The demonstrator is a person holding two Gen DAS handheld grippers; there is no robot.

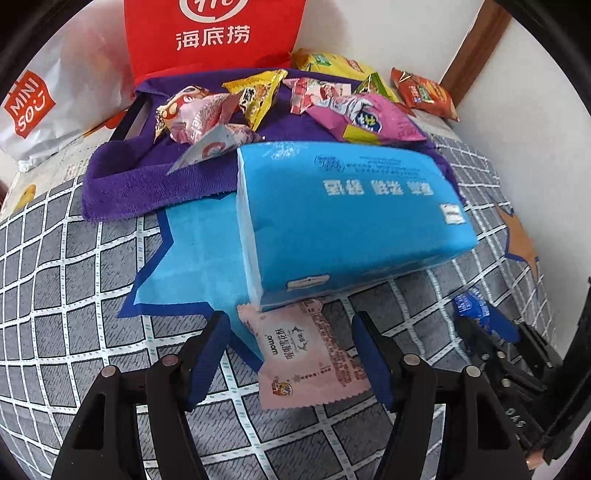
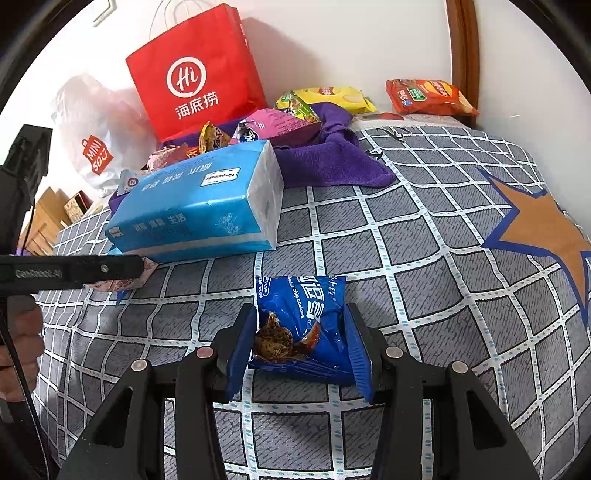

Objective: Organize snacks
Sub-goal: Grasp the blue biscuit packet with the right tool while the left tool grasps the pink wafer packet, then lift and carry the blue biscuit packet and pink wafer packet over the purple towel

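So the right hand-held gripper point(image 2: 301, 347) is clamped on a blue cookie pack point(image 2: 301, 325), pack sitting low on the checked bedspread point(image 2: 424, 240). Left hand-held gripper point(image 1: 291, 354) is spread wide around a pink snack packet point(image 1: 310, 358), pads not touching it; the packet's top edge is tucked under the blue tissue pack point(image 1: 347, 214). More snacks are piled on a purple towel point(image 1: 122, 184) by the red bag point(image 1: 214, 33).
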